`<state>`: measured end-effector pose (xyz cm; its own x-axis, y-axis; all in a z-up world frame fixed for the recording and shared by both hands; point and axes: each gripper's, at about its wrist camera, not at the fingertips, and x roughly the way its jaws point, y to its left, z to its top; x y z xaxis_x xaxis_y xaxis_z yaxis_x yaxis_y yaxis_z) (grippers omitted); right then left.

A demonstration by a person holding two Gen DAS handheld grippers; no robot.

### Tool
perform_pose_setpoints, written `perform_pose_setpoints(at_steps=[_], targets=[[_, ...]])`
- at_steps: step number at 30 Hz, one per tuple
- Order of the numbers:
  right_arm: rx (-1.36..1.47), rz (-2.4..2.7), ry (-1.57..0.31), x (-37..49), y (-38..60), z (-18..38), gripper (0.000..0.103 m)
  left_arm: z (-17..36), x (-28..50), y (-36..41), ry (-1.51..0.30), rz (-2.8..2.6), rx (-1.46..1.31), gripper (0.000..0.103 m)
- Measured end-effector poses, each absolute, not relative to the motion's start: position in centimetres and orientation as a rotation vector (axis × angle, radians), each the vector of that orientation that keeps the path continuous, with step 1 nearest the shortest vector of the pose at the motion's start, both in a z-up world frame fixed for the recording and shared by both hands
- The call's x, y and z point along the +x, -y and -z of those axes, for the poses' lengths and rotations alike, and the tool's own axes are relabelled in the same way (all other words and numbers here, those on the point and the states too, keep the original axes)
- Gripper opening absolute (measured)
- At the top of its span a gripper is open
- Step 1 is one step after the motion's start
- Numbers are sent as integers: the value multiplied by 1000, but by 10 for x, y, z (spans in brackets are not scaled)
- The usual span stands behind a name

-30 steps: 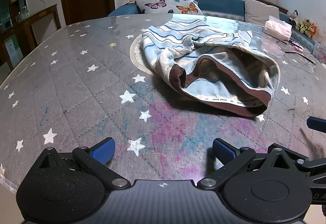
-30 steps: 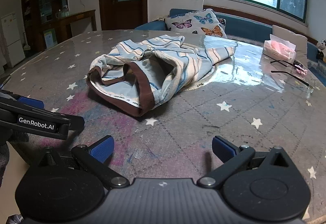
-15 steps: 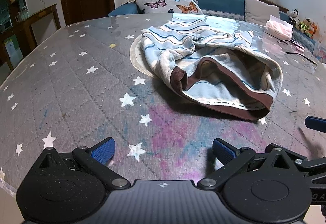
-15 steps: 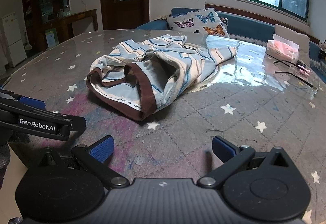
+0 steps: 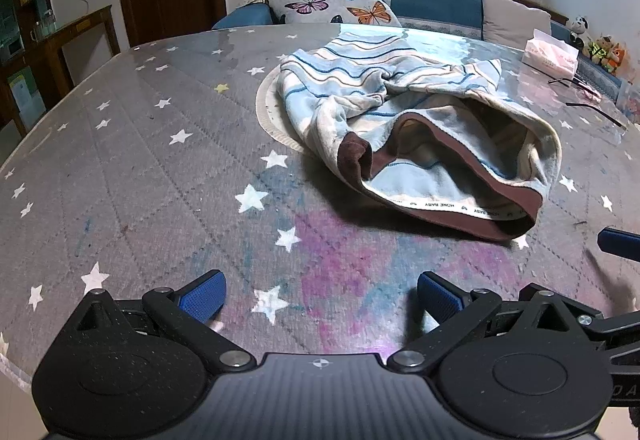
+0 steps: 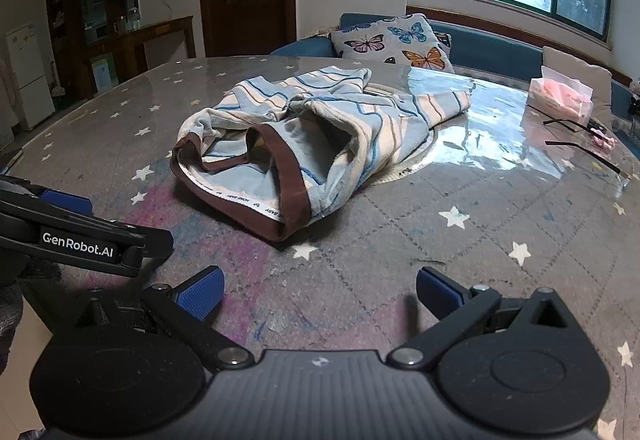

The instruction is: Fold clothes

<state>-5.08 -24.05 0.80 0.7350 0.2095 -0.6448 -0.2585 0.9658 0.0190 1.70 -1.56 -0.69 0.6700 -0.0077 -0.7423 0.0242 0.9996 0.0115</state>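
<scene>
A crumpled light-blue striped garment (image 5: 400,112) with a brown hem lies bunched on the round star-patterned table (image 5: 140,160), its opening facing me. It also shows in the right wrist view (image 6: 304,144). My left gripper (image 5: 322,298) is open and empty near the table's front edge, short of the garment. My right gripper (image 6: 318,294) is open and empty, also short of the garment. The left gripper's body (image 6: 76,240) shows at the left of the right wrist view.
A pink tissue box (image 6: 560,98) and black glasses (image 6: 580,150) lie at the table's far right. A butterfly pillow (image 5: 336,2) rests on the blue sofa behind the table. A round white mat (image 5: 268,112) lies under the garment.
Both grippers have drifted slightly toward the garment, which looks a little nearer. The garment has not moved and both grippers stay open.
</scene>
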Motion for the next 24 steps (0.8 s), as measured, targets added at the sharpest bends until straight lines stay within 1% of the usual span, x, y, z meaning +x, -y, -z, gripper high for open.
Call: perform_pose_setpoints(at_steps=[24], targets=[[-79, -289, -677, -33, 233, -17, 103, 2, 33, 7, -840, 3, 23, 103]])
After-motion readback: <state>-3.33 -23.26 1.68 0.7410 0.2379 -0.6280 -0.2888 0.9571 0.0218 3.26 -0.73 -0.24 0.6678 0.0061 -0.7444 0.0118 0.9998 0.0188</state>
